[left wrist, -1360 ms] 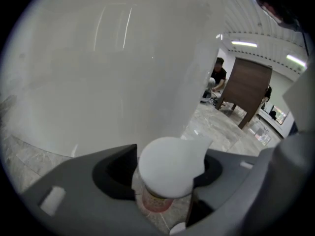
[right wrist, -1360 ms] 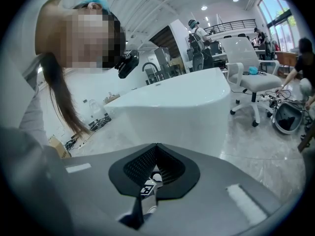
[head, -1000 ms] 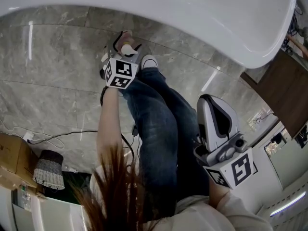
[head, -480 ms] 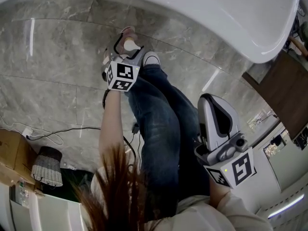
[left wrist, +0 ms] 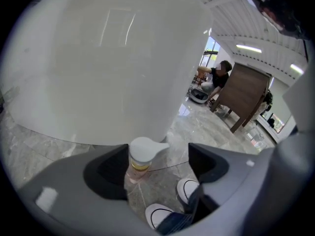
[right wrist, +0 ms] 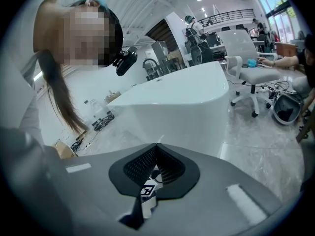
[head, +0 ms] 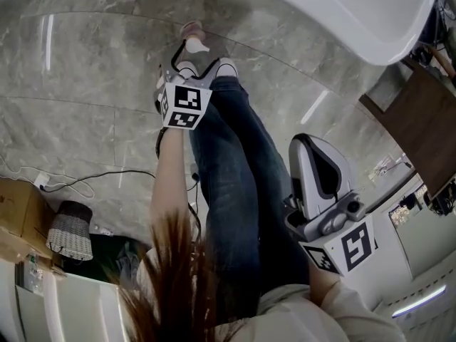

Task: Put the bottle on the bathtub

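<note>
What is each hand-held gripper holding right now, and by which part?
Nothing. The left hand-held gripper has jaws that have just been opening, now wide, with the bottle standing free on the floor; the right hand-held gripper is shut, empty.

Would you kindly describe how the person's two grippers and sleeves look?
The left gripper and right gripper are grey-and-white shells with black textured pads; each carries a white cube with black square markers. A pale sleeve covers the right wrist.
</note>
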The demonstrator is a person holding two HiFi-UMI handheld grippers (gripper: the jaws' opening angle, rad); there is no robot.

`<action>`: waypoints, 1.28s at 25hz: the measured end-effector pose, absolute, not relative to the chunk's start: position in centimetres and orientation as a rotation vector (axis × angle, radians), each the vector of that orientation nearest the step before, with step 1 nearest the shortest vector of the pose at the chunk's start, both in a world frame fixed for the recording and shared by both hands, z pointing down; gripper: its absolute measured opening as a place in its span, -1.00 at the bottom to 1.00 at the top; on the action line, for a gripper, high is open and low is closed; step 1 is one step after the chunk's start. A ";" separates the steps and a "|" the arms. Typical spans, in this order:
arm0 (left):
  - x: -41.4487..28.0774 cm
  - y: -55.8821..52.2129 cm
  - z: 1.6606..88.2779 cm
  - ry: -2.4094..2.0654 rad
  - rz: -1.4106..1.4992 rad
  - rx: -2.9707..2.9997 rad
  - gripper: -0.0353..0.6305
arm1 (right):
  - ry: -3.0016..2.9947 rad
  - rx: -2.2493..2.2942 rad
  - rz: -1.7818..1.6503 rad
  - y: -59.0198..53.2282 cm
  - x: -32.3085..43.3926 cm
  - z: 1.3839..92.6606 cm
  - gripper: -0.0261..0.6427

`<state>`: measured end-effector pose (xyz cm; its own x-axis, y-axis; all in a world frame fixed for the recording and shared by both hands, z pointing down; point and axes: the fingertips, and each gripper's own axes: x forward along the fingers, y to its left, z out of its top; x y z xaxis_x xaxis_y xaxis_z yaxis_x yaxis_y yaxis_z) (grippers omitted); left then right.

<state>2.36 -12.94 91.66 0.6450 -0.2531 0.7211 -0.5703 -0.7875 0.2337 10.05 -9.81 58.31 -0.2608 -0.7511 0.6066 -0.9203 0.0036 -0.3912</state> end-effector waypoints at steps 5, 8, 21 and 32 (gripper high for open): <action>2.0 -14.6 87.7 -0.709 0.877 2.406 0.30 | -2.047 1.760 1.122 -10.2 9.8 56.2 -0.93; 1.9 -16.1 85.8 -0.727 0.873 2.432 0.18 | -2.044 1.777 1.134 -10.7 9.7 55.1 -0.93; 1.1 -17.9 80.2 -0.806 0.848 2.408 -0.49 | -2.058 1.810 1.161 -11.2 9.0 52.3 -0.93; 0.1 -19.9 77.6 -0.906 0.871 2.367 -0.75 | -2.060 1.840 1.165 -11.6 8.4 50.6 -0.93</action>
<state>0.15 -19.88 77.62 0.5830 -0.4210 0.6949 -0.7108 -0.6786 0.1853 8.41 -11.56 50.55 -0.2400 -0.7833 0.5734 -0.8952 -0.0500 -0.4429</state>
